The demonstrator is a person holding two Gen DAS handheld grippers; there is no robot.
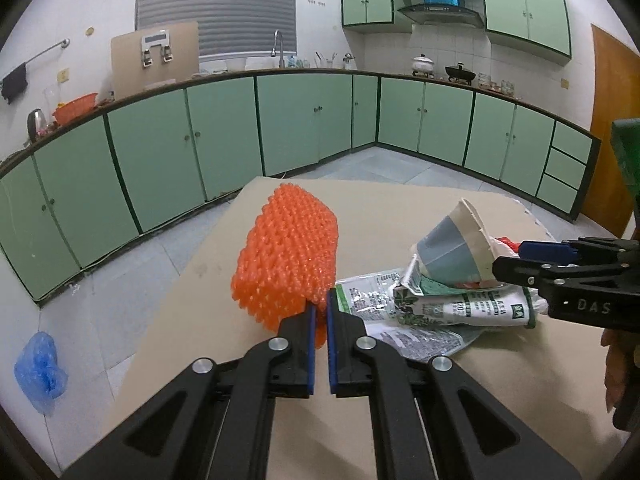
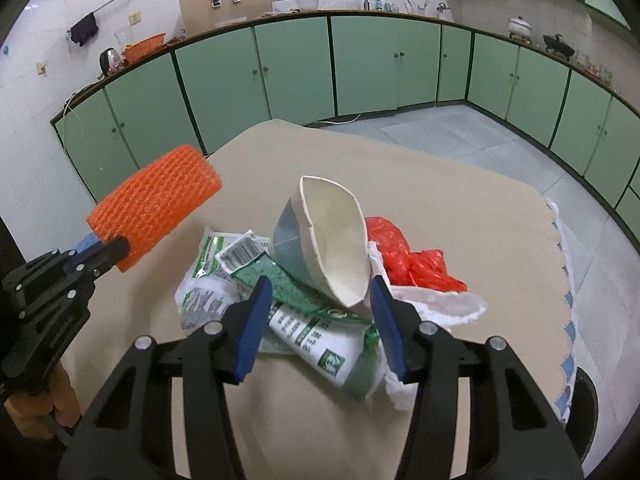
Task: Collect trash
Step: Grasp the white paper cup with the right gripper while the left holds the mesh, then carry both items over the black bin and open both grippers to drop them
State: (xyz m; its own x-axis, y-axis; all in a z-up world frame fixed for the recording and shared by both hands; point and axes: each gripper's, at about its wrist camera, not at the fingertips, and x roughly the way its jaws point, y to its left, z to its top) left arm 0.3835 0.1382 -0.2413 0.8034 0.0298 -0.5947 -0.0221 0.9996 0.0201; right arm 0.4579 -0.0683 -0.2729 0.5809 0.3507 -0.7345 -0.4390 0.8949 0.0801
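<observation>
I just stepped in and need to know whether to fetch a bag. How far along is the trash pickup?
Nothing looks binned yet; no bin is in view. In hand: the left gripper is shut on the orange foam net, lifted off the table. The right gripper hangs open over the crushed paper cup. Left: the cup, green wrappers, red plastic bag and tissue.

We're looking at a home kitchen: green cabinets (image 1: 224,136) wrapping two walls, a faucet (image 1: 277,46) under the shuttered window, a range hood (image 1: 440,12), pots (image 1: 423,65) on the stove, and a kettle (image 2: 109,58).
</observation>
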